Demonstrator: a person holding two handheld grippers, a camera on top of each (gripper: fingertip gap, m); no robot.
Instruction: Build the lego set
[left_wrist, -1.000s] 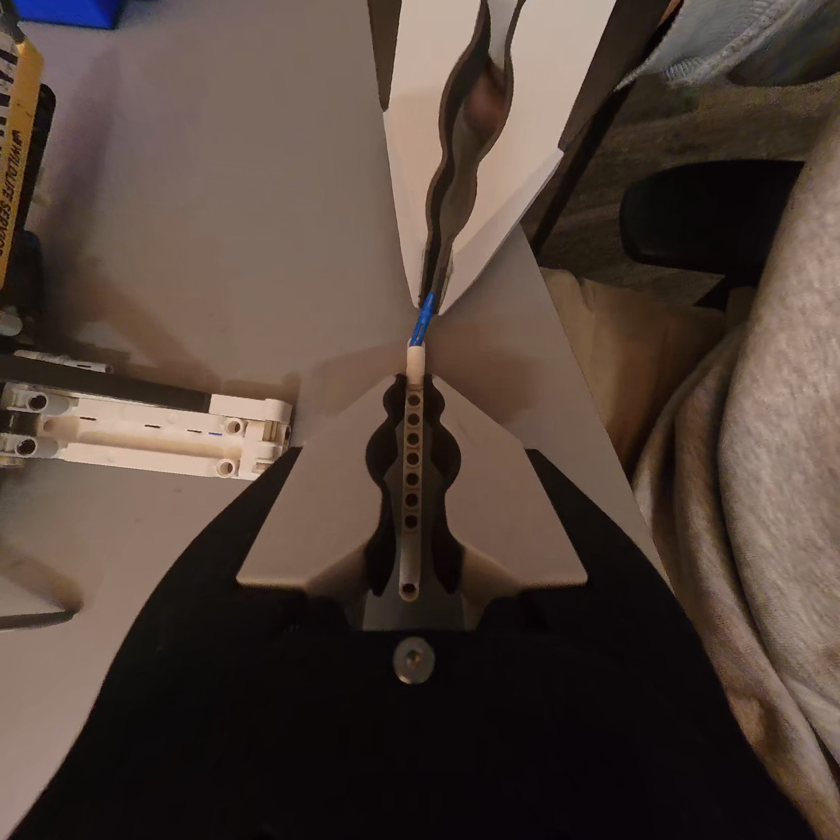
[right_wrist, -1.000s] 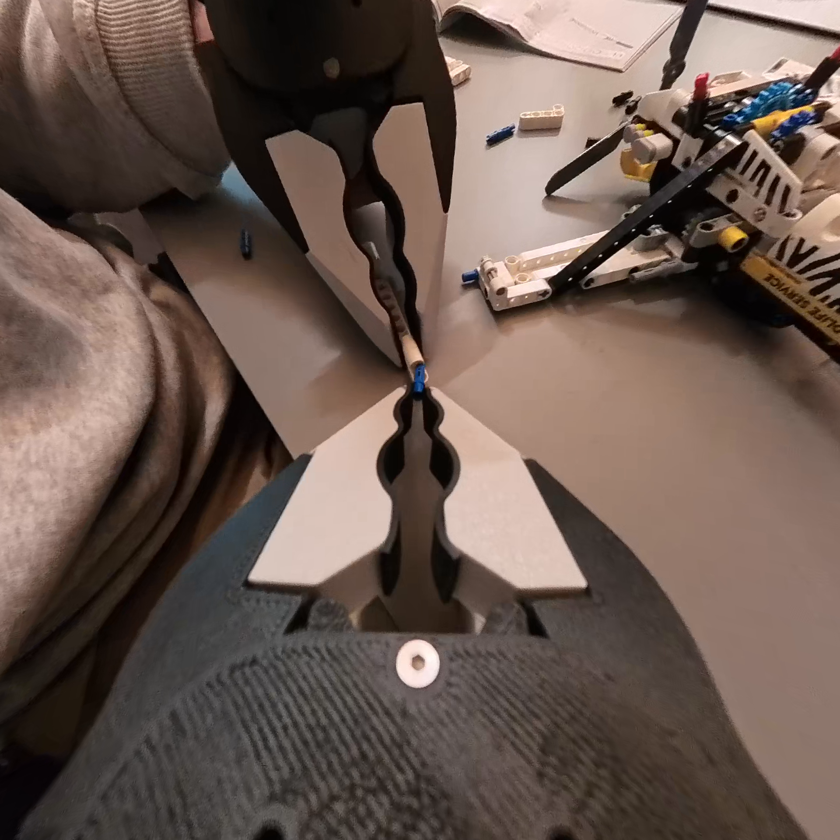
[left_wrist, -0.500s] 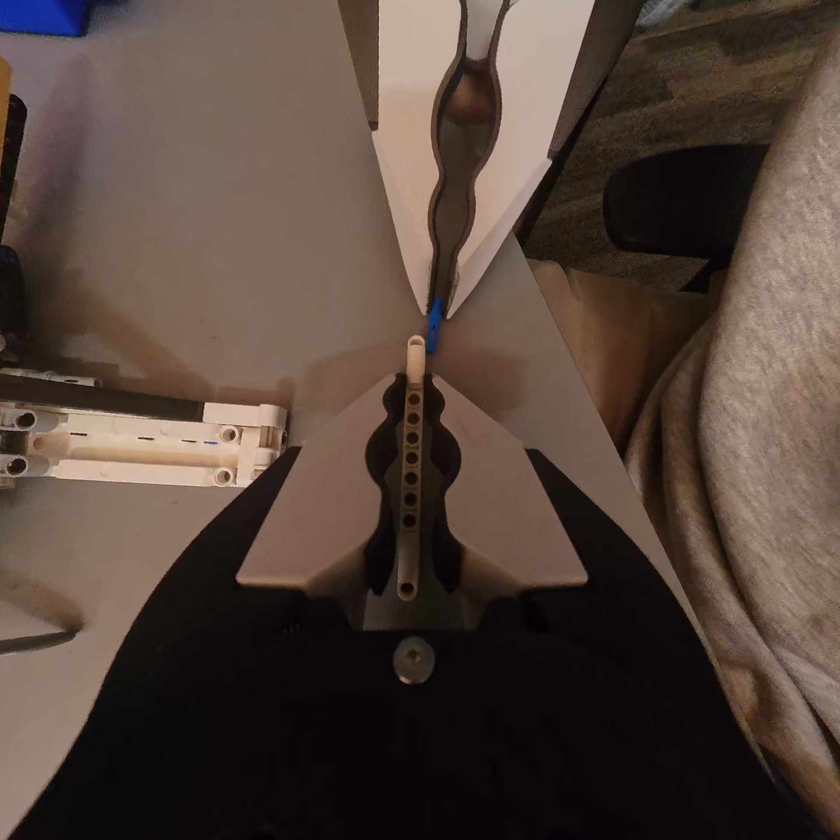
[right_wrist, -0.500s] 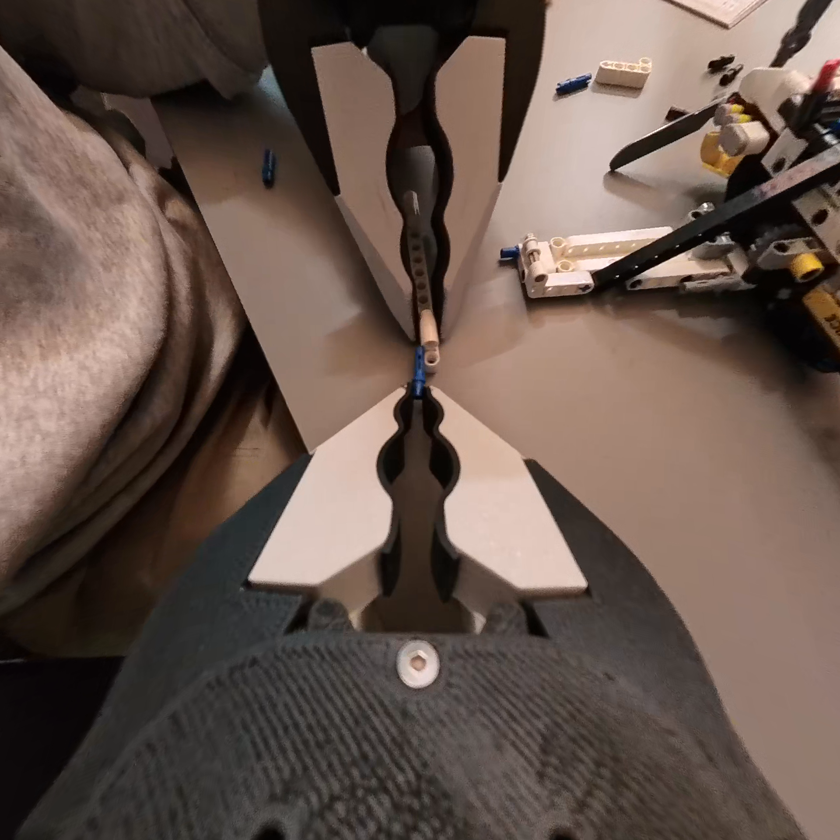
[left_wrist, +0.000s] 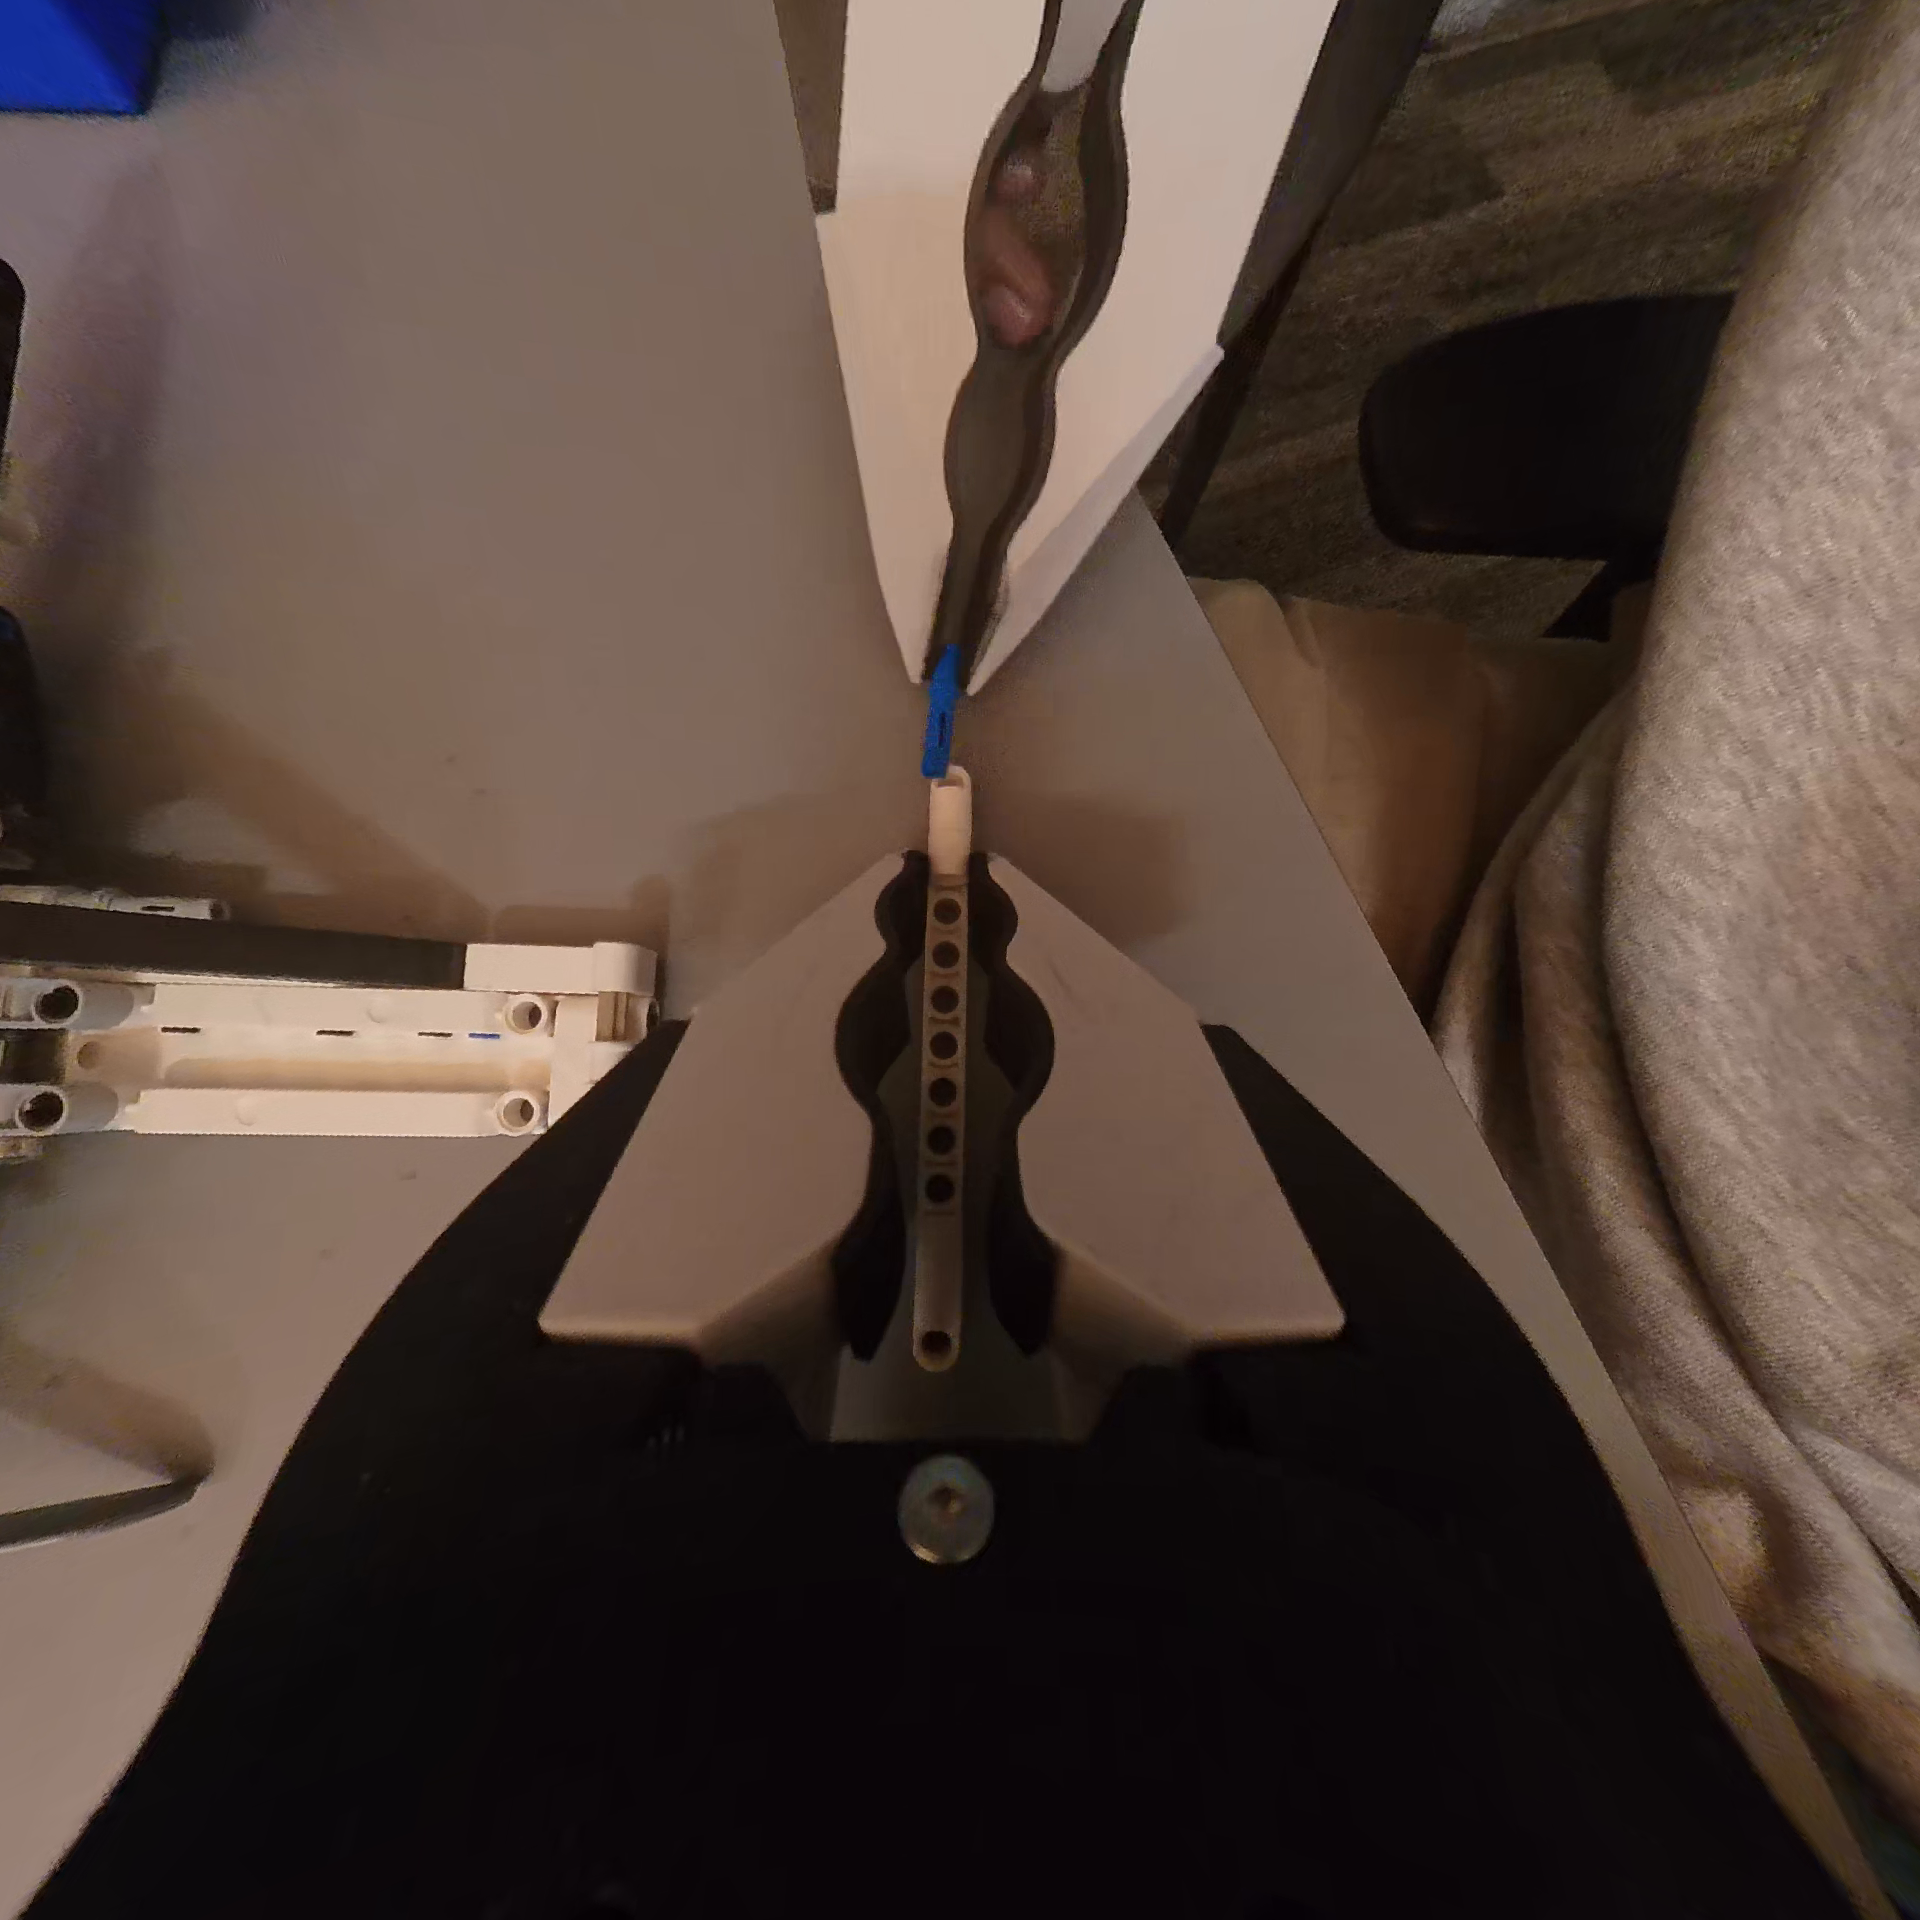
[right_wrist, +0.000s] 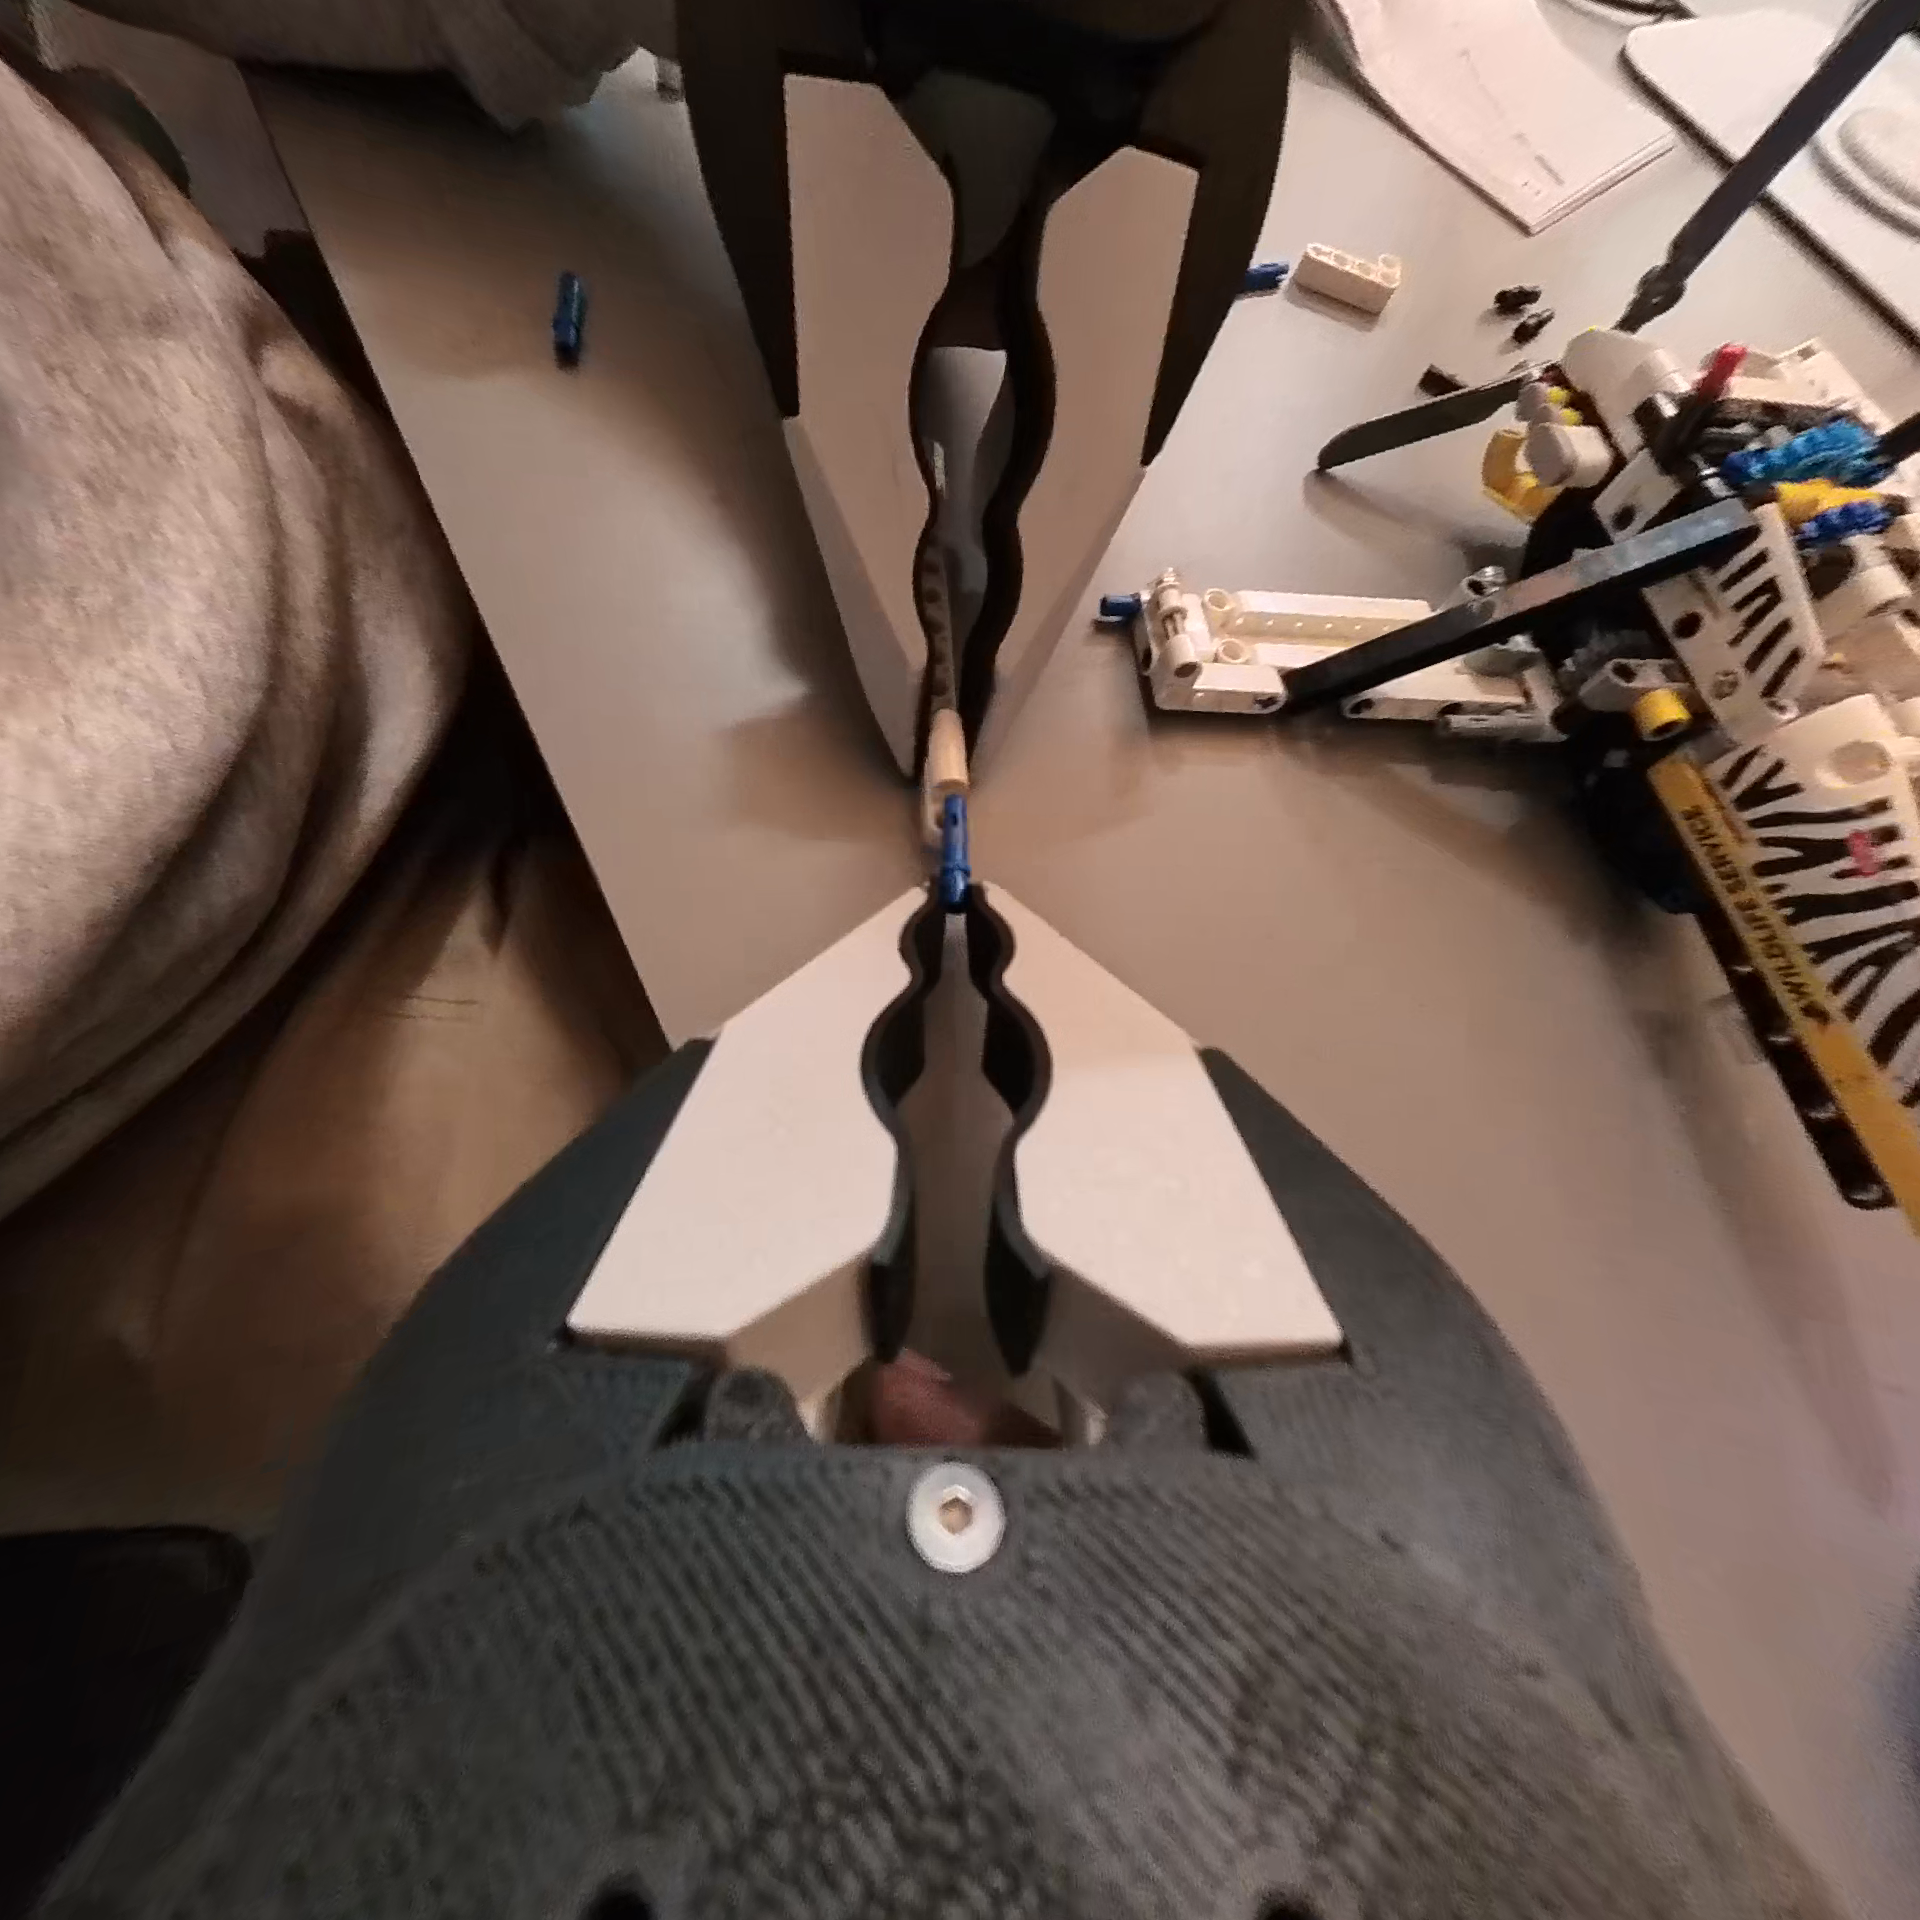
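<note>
Pin met beam tip to tip above the table edge.

Left wrist view: left gripper (left_wrist: 948, 854) clamped on grey beam (left_wrist: 942, 1081), its white end (left_wrist: 950, 827) poking out; right gripper (left_wrist: 948, 665) opposite, pinching blue pin (left_wrist: 941, 715), seemingly touching that end. Right wrist view: right gripper (right_wrist: 951, 894) closed on pin (right_wrist: 953, 848); model (right_wrist: 1621, 623) rested on table (right_wrist: 1299, 1039), spare pin (right_wrist: 567, 316) lay near the edge.

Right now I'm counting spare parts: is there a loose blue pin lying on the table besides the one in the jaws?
Yes, a loose blue pin lies on the table near its edge.
</note>
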